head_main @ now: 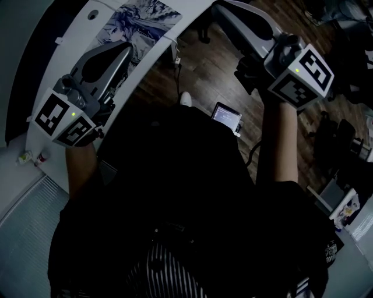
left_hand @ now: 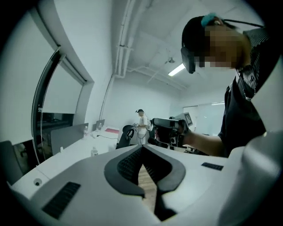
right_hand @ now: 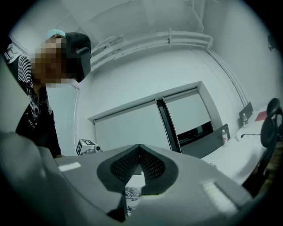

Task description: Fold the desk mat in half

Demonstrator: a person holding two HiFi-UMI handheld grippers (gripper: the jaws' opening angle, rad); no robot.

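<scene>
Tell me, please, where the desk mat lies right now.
In the head view the desk mat lies flat on the white desk at the top left, just past the left gripper; the right gripper hangs over the wooden floor.

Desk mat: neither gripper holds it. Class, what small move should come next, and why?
Probably swing both to the desk mat and open the jaws: the left gripper and right gripper are shut and empty, the right over the floor; the mat lies flat, untouched.

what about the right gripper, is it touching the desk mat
Apart. The head view shows the right gripper held over the wooden floor, with bare floor between it and the desk mat on the white desk.
</scene>
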